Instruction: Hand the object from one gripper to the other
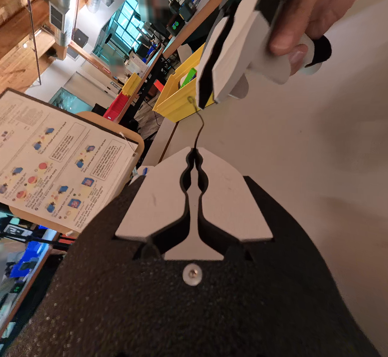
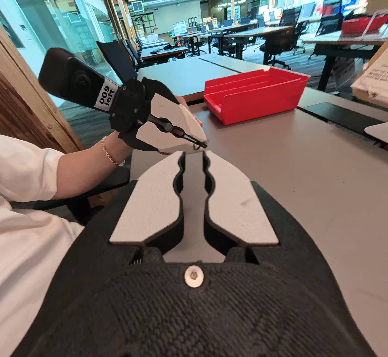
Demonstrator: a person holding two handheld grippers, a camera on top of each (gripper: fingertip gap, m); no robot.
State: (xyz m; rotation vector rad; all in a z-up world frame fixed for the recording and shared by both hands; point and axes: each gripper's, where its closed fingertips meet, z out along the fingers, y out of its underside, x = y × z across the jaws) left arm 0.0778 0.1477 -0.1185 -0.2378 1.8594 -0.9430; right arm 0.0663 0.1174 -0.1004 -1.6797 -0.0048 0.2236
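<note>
A thin dark bent wire (image 1: 199,124) with a small loop at its far end sticks out from the tips of my left gripper (image 1: 194,150), which is shut on it above the grey table (image 1: 294,157). My right gripper (image 1: 208,103), held by a hand, hangs just beside the wire's loop in the left wrist view. In the right wrist view my right gripper (image 2: 194,154) is open and empty. The left gripper (image 2: 202,143) sits right in front of its tips, with the wire's loop (image 2: 196,147) close to the gap between them.
A red bin (image 2: 252,97) stands on the table (image 2: 304,179) ahead and to the right. A yellow bin (image 1: 178,103) sits at the table's edge. A clipboard with a printed sheet (image 1: 63,157) stands at the left. A person's arm (image 2: 84,168) reaches in from the left. The gap from one gripper's tips to the other's is roughly 4 centimeters.
</note>
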